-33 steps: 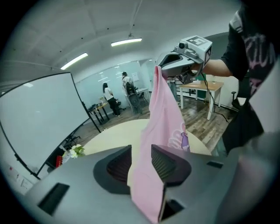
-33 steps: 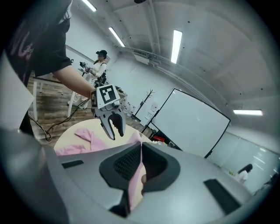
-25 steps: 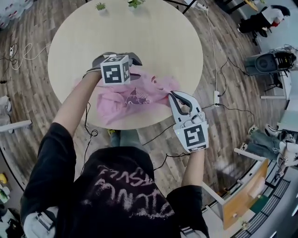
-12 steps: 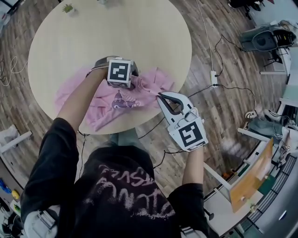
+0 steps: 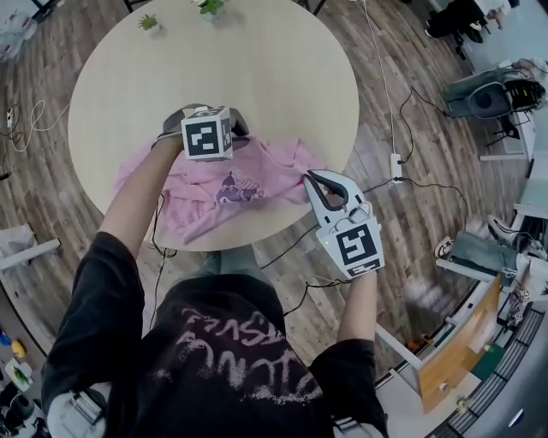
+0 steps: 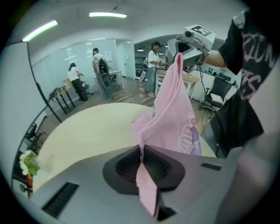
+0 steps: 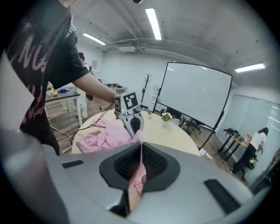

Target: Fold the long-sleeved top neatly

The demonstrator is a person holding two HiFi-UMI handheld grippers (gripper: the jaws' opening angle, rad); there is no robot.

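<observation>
A pink long-sleeved top (image 5: 205, 195) with a purple print lies crumpled at the near edge of the round table (image 5: 257, 68). My left gripper (image 5: 226, 128) is over the top's far edge. Its jaws have just been closing, and in the left gripper view they (image 6: 141, 151) pinch a fold of the pink fabric (image 6: 175, 113). My right gripper (image 5: 307, 179) is at the top's right edge, shut on fabric. In the right gripper view a strip of pink cloth (image 7: 139, 173) runs between the pads. The cloth stretches between the two grippers.
Two small potted plants (image 5: 150, 21) (image 5: 210, 7) stand at the table's far rim. A power strip (image 5: 396, 167) and cables lie on the wooden floor to the right. Several people stand by desks (image 6: 100, 74) in the background.
My left hand has come down a little onto the top's far edge. The right gripper has shifted slightly and still holds the top's right edge. The head view has swung.
</observation>
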